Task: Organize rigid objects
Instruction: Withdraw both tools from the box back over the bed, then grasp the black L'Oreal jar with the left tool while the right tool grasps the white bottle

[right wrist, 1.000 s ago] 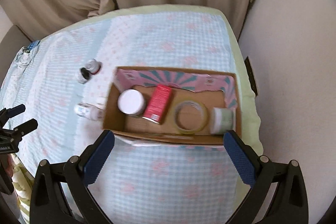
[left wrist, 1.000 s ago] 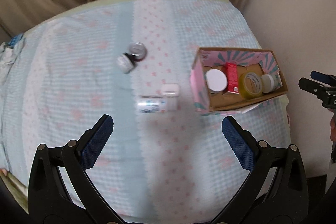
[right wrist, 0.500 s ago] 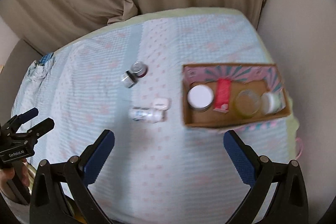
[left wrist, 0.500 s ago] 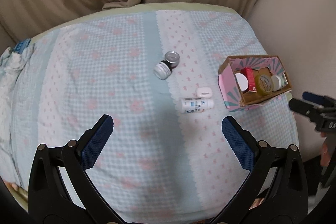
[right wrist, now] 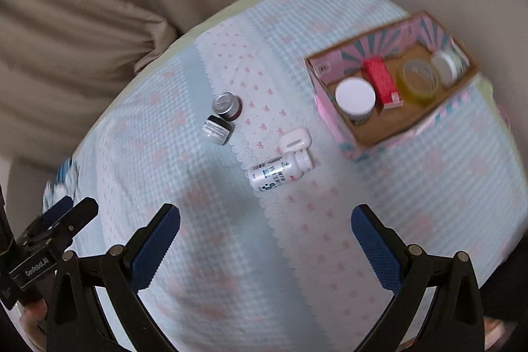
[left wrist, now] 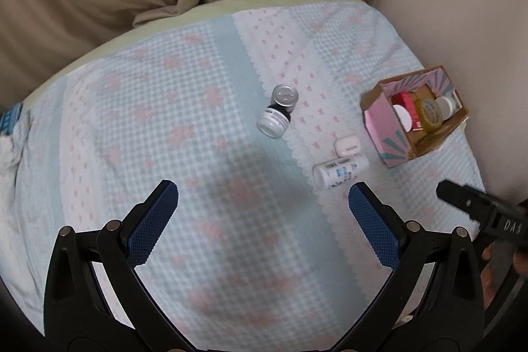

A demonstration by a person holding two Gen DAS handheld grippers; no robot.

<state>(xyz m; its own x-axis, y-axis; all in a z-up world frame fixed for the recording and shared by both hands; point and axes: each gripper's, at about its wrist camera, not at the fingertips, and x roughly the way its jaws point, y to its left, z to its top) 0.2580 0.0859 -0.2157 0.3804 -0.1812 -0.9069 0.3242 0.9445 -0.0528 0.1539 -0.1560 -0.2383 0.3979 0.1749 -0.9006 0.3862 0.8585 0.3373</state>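
Both jaws gape, released; white bottle (right wrist: 280,171) lies ahead, apart, seemingly on its side.

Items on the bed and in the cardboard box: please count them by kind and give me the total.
Jars: 3 (white-lid jar and clear jar in the box; small jar on the bed)
Bottles: 1 (white bottle)
Tins: 1 (silver tin)
Tape rolls: 1 (tape roll)
Cartons: 1 (red carton)
Earbud cases: 1 (white case)
Total: 8

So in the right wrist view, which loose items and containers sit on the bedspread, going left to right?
Small dark jar → silver tin → white bottle → white case → cardboard box.
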